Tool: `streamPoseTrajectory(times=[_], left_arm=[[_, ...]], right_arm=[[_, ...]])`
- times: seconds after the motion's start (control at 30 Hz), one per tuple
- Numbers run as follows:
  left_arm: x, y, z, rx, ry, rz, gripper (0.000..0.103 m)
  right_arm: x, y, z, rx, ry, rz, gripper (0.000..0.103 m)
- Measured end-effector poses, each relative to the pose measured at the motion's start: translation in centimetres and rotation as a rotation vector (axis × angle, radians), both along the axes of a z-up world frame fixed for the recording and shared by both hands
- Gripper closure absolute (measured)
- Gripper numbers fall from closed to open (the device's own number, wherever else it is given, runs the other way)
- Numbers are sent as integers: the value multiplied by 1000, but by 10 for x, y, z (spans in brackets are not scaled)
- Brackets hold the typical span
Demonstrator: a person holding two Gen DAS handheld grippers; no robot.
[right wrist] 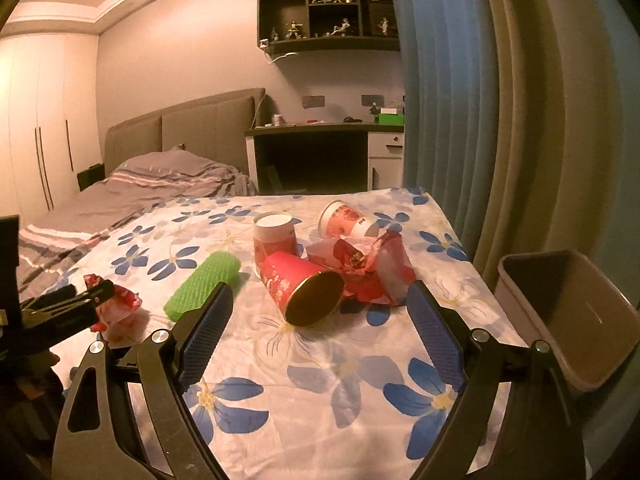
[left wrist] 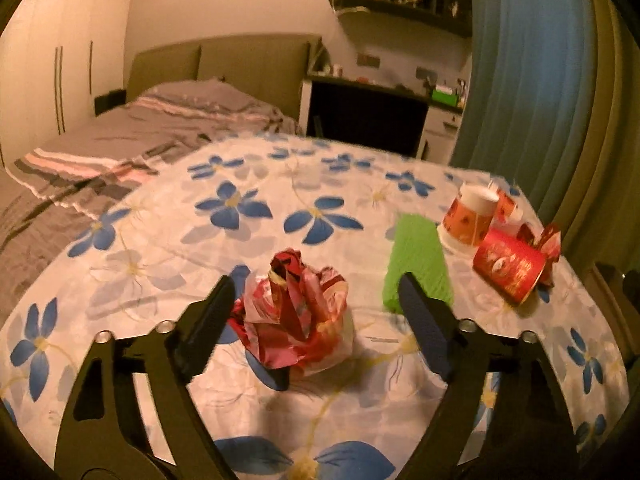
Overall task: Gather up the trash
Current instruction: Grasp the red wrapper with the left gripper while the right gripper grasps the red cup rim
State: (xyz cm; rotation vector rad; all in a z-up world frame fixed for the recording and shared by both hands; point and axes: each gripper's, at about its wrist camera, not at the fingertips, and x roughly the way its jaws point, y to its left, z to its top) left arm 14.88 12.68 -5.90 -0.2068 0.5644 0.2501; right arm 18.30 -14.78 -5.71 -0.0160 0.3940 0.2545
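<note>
My left gripper [left wrist: 316,304] stands with its jaws spread; the crumpled red and white wrapper [left wrist: 294,320] sits between the two pads, the left pad close against its edge and the right pad clearly apart from it, so nothing is grasped. My right gripper [right wrist: 320,304] is likewise released, jaws wide, nothing between them but the flowered tablecloth [right wrist: 312,364]. Just ahead of its fingertips lies a red paper cup [right wrist: 300,284] on its side, gold base toward me; its printing is too blurred to read. Touching it on the right is a torn red and white paper scrap [right wrist: 372,268]. Left of the cup lies a green ribbed roll [right wrist: 204,284], flat on the cloth. Behind the red cup stands an inverted orange and white cup [right wrist: 275,236], and further back another orange and white cup [right wrist: 346,220] lies tipped over; dark lettering shows on its side but I cannot make it out. A grey bin [right wrist: 568,312] stands just beside the table's right edge, open mouth tilted toward the view. Beyond the table are a bed [right wrist: 152,188], a desk [right wrist: 316,152] and a wall shelf [right wrist: 328,12] with small figurines.
</note>
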Motion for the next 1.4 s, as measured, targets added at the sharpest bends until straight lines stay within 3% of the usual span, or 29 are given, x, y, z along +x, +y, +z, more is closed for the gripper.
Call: streamPoseTrajectory(times=[0.1, 0.23, 0.33, 0.53, 0.8, 1.13, 1.4], left_arm=[[6, 5, -8, -29, 34, -7, 41], [7, 7, -8, -37, 27, -31, 75], [7, 5, -8, -32, 21, -42, 85], [-7, 0, 7, -45, -44, -38, 87], [-35, -29, 37, -16, -169, -42, 87], [-36, -33, 34, -33, -171, -55, 87], [-34, -34, 31, -39, -167, -61, 87]], right_arm=[[6, 4, -3, -11, 8, 5, 20], [12, 7, -6, -25, 24, 8, 29], [17, 8, -9, -29, 46, 13, 34], [25, 7, -16, -32, 78, 10, 39], [48, 15, -29, -33, 150, 34, 55], [81, 30, -44, -31, 235, 52, 64], [98, 39, -52, -13, 290, 68, 79]])
